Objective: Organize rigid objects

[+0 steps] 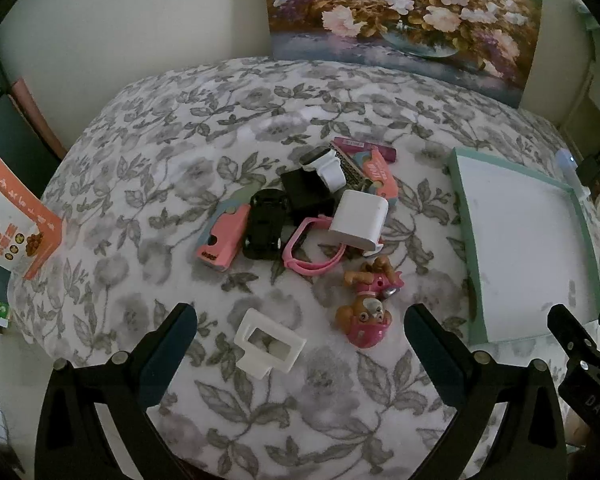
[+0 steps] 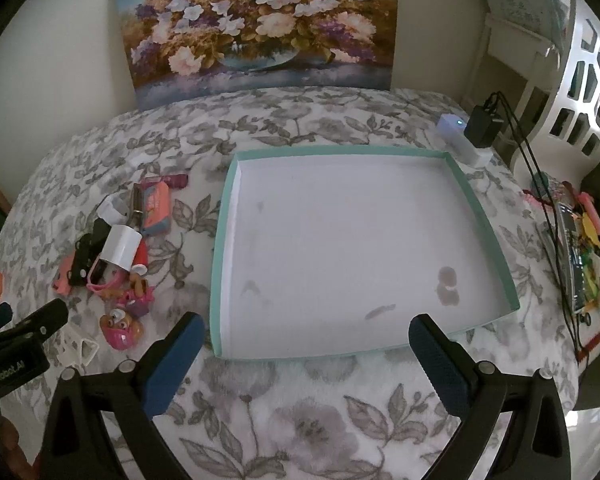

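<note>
A: Report gripper status.

B: Left gripper: jaws spread wide, nothing held, above the floral-print cloth. A white rectangular frame piece lies between its fingers, untouched. Right gripper: jaws spread wide, nothing held, at the near edge of the teal-rimmed tray.

A: Location of the objects?

B: Clustered on the cloth, left of the tray. Pile contents: black toy car, pink case, pink strap, white charger block, white smartwatch, orange packet. A pink puppy figure lies nearer, apart from the pile. The tray holds no objects, only stains.

A: Legible text?

B: "GenRobot.AI" on the left gripper body in the right wrist view; "DAS" on the right gripper body in the left wrist view. Packet lettering is unreadable.
</note>
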The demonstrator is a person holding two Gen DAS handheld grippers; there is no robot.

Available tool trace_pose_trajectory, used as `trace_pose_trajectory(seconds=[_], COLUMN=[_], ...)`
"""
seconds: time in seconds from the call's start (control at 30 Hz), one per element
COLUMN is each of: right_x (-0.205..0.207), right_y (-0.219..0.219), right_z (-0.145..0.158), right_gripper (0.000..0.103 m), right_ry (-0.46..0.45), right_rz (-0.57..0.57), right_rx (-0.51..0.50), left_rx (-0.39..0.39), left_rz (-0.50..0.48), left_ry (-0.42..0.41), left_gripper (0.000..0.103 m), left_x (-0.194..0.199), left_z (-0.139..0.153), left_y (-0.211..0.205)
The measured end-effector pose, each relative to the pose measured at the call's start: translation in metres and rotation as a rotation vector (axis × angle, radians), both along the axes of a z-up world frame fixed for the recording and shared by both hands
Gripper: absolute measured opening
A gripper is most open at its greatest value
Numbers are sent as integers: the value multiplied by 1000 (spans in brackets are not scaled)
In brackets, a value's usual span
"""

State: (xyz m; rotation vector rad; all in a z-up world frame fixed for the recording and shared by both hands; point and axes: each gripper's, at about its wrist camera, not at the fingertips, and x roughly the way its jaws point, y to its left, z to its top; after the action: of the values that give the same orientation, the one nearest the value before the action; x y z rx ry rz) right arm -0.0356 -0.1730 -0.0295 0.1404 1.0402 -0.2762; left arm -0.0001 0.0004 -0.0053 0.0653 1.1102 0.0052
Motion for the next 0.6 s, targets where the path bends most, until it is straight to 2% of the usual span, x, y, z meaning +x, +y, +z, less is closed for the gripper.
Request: trace_pose_trajectory(seconds=[0.6], right_x=[0], right_y=[0], right_z=[-3], right_gripper=[103], right_ry=[9], right_rz=[2], right_rx=[5], left_rx=[-3], left_rz=[-13], left_ry=[6], left_gripper=[103], left_x=[0], left_z=[0], left_y=[-4])
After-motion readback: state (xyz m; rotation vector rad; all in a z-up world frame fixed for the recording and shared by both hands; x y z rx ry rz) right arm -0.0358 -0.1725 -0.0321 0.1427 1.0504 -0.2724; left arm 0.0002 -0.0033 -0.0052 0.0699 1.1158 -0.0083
